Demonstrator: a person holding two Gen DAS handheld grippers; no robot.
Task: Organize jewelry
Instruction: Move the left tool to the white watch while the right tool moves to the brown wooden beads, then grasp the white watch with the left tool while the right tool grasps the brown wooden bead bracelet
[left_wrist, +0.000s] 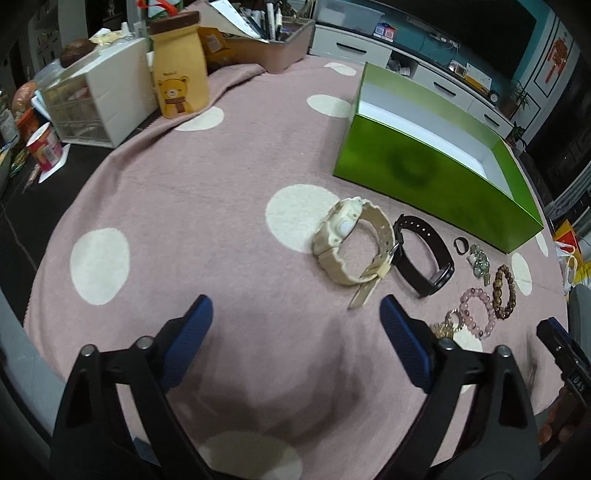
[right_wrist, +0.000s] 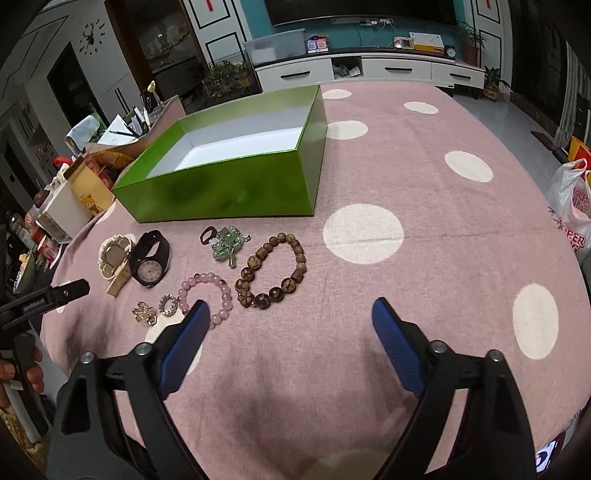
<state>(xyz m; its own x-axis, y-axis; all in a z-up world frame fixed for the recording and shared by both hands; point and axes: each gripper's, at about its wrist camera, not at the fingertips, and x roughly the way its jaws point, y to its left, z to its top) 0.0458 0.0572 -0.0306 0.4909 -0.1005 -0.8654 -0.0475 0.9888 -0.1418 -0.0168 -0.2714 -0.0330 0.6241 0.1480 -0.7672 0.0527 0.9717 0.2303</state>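
Observation:
An open green box (left_wrist: 436, 177) (right_wrist: 229, 195) with a white inside stands on the pink dotted cloth. In front of it lie a beige watch (left_wrist: 351, 243) (right_wrist: 112, 254), a black watch (left_wrist: 424, 254) (right_wrist: 149, 264), a small dark ring (right_wrist: 208, 234), a green charm (right_wrist: 227, 247), a brown bead bracelet (right_wrist: 273, 271), a pink bead bracelet (right_wrist: 207, 295), a silver ring (right_wrist: 168, 304) and a gold brooch (right_wrist: 144, 314). My left gripper (left_wrist: 295, 310) is open and empty, near the beige watch. My right gripper (right_wrist: 288, 314) is open and empty, just short of the bracelets.
A yellow bear pouch (left_wrist: 181, 74), a white drawer unit (left_wrist: 99, 92) and a tray of pens (left_wrist: 273, 40) stand at the table's far left. A red cup (left_wrist: 44, 147) is beyond the cloth edge. A plastic bag (right_wrist: 570, 210) hangs off the right side.

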